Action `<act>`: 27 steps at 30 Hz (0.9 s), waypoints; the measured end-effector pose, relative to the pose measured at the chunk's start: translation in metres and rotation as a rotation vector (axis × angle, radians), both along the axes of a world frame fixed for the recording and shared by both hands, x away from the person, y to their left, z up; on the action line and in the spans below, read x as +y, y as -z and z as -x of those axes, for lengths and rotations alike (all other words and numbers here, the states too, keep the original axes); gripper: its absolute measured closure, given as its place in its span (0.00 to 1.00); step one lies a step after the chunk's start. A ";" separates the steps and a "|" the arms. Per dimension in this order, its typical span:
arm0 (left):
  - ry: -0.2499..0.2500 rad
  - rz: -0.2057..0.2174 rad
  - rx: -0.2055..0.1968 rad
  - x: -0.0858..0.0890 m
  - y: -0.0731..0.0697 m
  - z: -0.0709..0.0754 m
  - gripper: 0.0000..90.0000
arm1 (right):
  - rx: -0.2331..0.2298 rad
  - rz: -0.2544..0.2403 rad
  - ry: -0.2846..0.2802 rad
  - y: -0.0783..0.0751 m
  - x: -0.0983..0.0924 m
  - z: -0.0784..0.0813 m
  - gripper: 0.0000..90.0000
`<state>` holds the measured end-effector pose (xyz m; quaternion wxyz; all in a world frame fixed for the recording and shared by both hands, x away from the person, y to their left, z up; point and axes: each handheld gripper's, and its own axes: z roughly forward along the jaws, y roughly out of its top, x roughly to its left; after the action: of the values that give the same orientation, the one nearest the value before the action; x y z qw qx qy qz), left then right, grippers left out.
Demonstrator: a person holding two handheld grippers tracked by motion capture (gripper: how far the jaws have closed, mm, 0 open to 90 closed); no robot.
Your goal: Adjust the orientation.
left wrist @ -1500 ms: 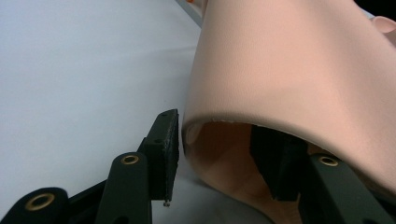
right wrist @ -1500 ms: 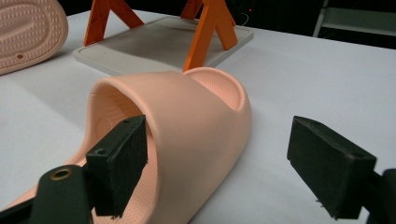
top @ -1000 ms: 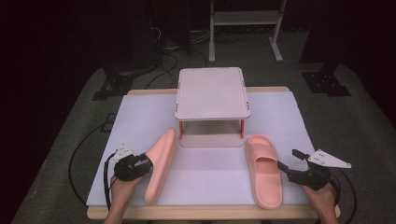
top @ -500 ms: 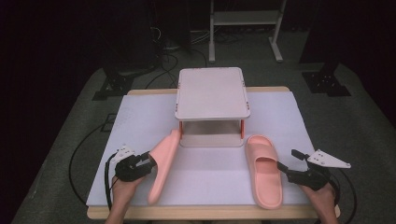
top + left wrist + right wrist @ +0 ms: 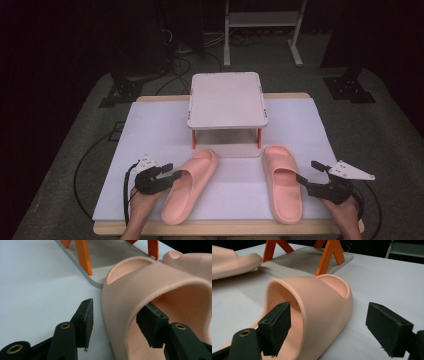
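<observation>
Two pink slippers lie flat on the white table (image 5: pixel 150 125) in front of a small two-tier rack (image 5: pixel 227 100), toes toward its lower shelf. The left slipper (image 5: pixel 187 185) is angled, its toe just beside the shelf's front edge; the right slipper (image 5: pixel 282 182) lies straight and well apart from it.

Your left gripper (image 5: pixel 167 176) straddles the outer wall of the left slipper's strap: one jaw outside, one under the arch. The jaws have just been opening, and the left gripper view shows a gap between the outer pad and the wall, so they stand apart with the strap between them, not clamped.

Your right gripper (image 5: pixel 311 172) straddles the right slipper's strap likewise, jaws wide, no pad pressing.

Step in hand, as judged: the left slipper has been set down and is being let go. Next move: close on a strap wall, lift, and carry the slipper onto the rack, clearing its orange legs (image 5: pixel 83 255).
</observation>
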<state>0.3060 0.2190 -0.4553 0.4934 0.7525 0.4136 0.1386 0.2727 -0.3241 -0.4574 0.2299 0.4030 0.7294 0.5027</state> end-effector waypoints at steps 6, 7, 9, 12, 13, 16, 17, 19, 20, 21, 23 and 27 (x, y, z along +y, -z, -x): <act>0.030 -0.029 -0.011 -0.008 0.002 0.001 0.51 | 0.000 -0.008 -0.029 0.000 0.001 0.001 0.23; 0.033 -0.031 -0.014 -0.007 0.002 0.001 0.51 | 0.002 -0.011 -0.035 0.000 0.001 0.001 0.23; 0.042 -0.031 -0.014 -0.008 0.002 0.001 0.51 | -0.001 -0.014 -0.048 0.000 0.003 0.001 0.23; 0.054 -0.034 -0.021 -0.010 0.003 0.001 0.51 | 0.006 -0.014 -0.067 0.000 0.005 0.001 0.24; 0.057 -0.045 -0.022 -0.010 0.002 0.001 0.51 | 0.008 -0.009 -0.070 0.000 0.006 0.002 0.24; 0.059 -0.050 -0.030 -0.012 0.002 0.001 0.51 | 0.009 0.000 -0.082 0.000 0.008 0.001 0.24; 0.059 -0.053 -0.030 -0.012 0.002 0.001 0.50 | 0.011 0.001 -0.086 0.001 0.009 0.002 0.24; 0.062 -0.054 -0.033 -0.012 0.002 0.001 0.49 | 0.012 0.009 -0.089 0.001 0.010 0.001 0.24; 0.066 -0.057 -0.037 -0.013 0.001 0.001 0.49 | 0.018 0.010 -0.089 0.001 0.010 0.001 0.24; 0.069 -0.061 -0.037 -0.013 0.001 0.001 0.49 | 0.023 0.013 -0.089 0.002 0.011 0.001 0.25; 0.068 -0.073 -0.039 -0.015 0.001 0.001 0.48 | 0.037 0.015 -0.081 0.002 0.011 0.000 0.26; 0.076 -0.084 -0.037 -0.016 0.001 0.001 0.45 | 0.035 0.032 -0.069 0.003 0.014 -0.001 0.33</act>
<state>0.3051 0.2027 -0.4565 0.4737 0.7850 0.3695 0.1509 0.2733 -0.3101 -0.4601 0.2058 0.3828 0.7548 0.4914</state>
